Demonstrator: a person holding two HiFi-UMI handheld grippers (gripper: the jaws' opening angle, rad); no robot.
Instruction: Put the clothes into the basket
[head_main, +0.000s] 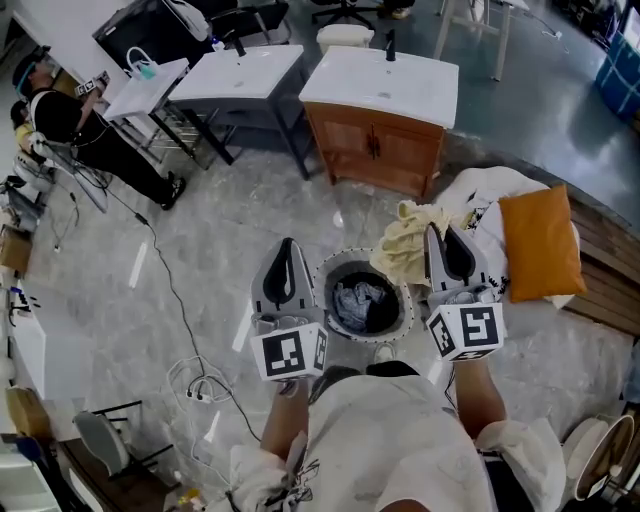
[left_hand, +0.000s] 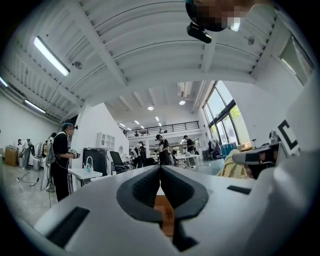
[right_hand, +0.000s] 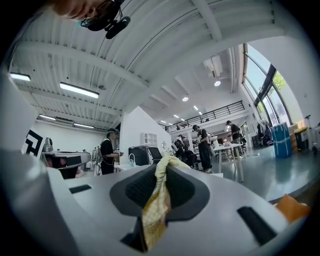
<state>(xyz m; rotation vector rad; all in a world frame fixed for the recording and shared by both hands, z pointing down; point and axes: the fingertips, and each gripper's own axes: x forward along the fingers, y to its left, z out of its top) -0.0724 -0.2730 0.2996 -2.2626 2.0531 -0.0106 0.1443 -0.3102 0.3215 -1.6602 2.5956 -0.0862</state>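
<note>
The right gripper (right_hand: 162, 172) is clenched on a pale yellow cloth (right_hand: 155, 210). A narrow fold runs up between its jaws, and the rest hangs down in front of them. In the head view the yellow cloth bunches at centre right of the frame, over the upper right rim of the round basket (head_main: 352, 257). Much of it lies outside that rim, toward the bed edge. A grey-blue garment (head_main: 362, 300) already lies in the basket's dark well.

The left gripper (left_hand: 160, 172) is at the basket's left side with its jaws pressed together on nothing.

The main risk is letting go too soon. With the bundle hanging across the rim and not over the well, it would probably drape over the edge or slide to the marble floor (head_main: 200, 290). The grip looks thin, only a pinch of fabric, so a quick sideways swing could pull the fold free before it reaches the opening. A trailing corner could also snag the rim and drag or tip the light basket.

The left gripper holds nothing and cannot steady the basket. A white printed garment (head_main: 480, 205) lies on the bed beside an orange pillow (head_main: 540, 245), not yet collected.
</note>
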